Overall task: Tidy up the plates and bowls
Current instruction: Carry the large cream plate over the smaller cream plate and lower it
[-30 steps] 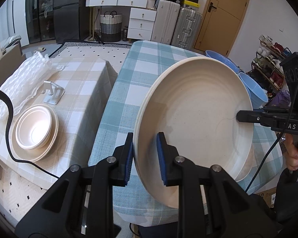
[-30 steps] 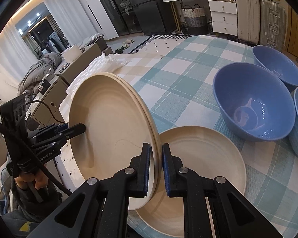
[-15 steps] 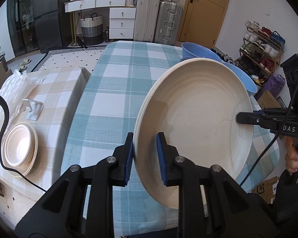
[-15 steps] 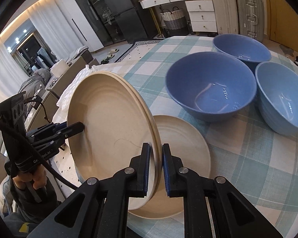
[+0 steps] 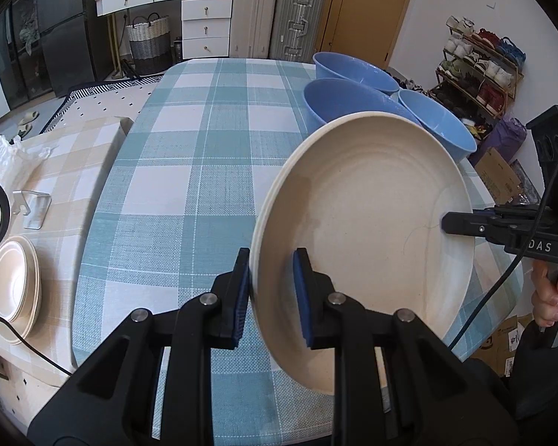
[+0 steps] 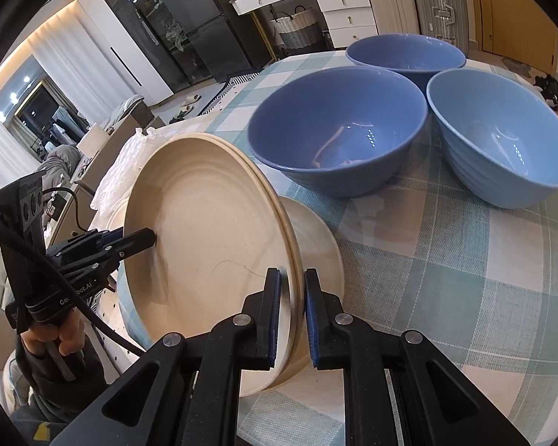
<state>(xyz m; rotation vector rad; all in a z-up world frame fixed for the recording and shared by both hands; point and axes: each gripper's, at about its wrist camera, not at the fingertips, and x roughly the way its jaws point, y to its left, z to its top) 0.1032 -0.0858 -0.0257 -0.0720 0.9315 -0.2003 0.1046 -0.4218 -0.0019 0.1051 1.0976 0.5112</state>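
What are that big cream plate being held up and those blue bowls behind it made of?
The cream plate looks matte and faintly speckled, with soft concentric rings; perhaps stoneware, or a wheat-fibre or bamboo composite. The look leaves that open. The blue bowls shine with sharp light glints on a smooth surface, which suggests glazed ceramic, though glossy melamine could look the same.

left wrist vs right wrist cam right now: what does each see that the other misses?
Left wrist only: a stack of small cream dishes on the beige checked cloth, and a shoe rack.

Right wrist only: a second cream plate lying flat on the table behind the held one, and the bowls' insides.

Both: the cream plate held on edge, left gripper and right gripper each clamped on its rim, and three blue bowls.
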